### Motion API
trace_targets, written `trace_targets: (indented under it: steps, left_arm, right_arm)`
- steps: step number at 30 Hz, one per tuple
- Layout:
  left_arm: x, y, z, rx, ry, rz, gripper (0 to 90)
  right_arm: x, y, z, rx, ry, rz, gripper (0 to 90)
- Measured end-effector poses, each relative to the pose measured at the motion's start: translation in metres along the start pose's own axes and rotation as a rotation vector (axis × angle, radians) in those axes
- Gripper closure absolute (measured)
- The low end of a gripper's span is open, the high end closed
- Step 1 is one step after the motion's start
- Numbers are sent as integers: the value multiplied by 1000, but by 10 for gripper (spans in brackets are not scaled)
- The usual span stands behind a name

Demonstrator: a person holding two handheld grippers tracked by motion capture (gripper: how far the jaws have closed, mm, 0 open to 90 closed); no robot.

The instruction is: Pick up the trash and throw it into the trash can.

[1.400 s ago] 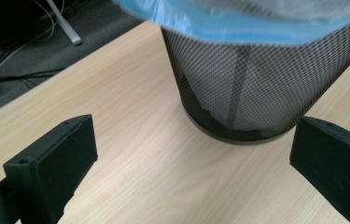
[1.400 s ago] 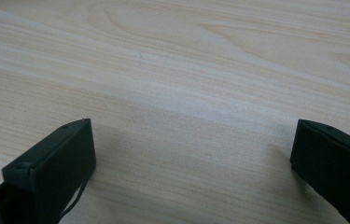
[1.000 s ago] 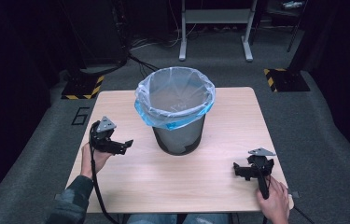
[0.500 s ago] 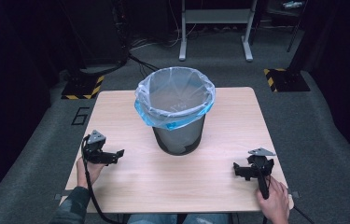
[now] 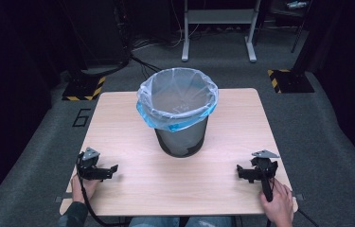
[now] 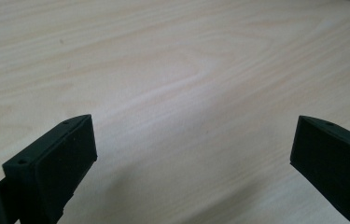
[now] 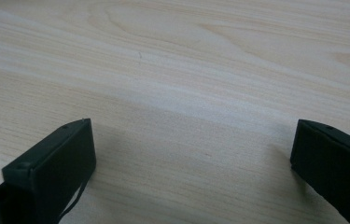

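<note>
My left gripper (image 5: 111, 169) near front-left corner of table (image 5: 128, 198), jaws wide apart, empty. My right gripper (image 5: 239, 173) near front-right corner, likewise agape, nothing held. Beyond, mid-table — one bin (image 5: 181, 137), dark mesh, upright, apart from both. One liner bag (image 5: 175, 106) over rim: thin, slippery, tears easily — I'd pinch folded blue edge. Two grippers.

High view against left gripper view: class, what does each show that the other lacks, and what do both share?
The high view alone takes in the bin with its blue-rimmed clear liner, the right hand-held gripper and the grey floor. The left gripper view alone gives a close look between two black jaws set wide apart, nothing between them. Both share the left hand-held gripper and the light wooden table.
</note>
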State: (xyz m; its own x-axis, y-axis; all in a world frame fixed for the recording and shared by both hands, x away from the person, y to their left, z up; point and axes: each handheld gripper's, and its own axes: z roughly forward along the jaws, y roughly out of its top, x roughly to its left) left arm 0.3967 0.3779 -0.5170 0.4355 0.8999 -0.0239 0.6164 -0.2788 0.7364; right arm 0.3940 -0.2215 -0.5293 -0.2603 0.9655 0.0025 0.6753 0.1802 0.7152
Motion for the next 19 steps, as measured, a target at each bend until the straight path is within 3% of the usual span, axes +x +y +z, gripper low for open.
trace_targets:
  steps: [6, 10, 14, 19]
  left_arm:
    - [1, -16, 1, 30, 20, 21, 0]
    - [0, -21, -2, 20, 39, 33, 0]
    - [2, -21, -1, 30, 29, -4, 0]
    - [1, -21, -1, 29, 36, -11, 0]
  right_arm:
    - [0, 0, 0, 0, 0, 0, 0]
    - [0, 0, 0, 0, 0, 0, 0]
    - [0, 0, 0, 0, 0, -1, 0]
    - [0, 0, 0, 0, 1, 0, 0]
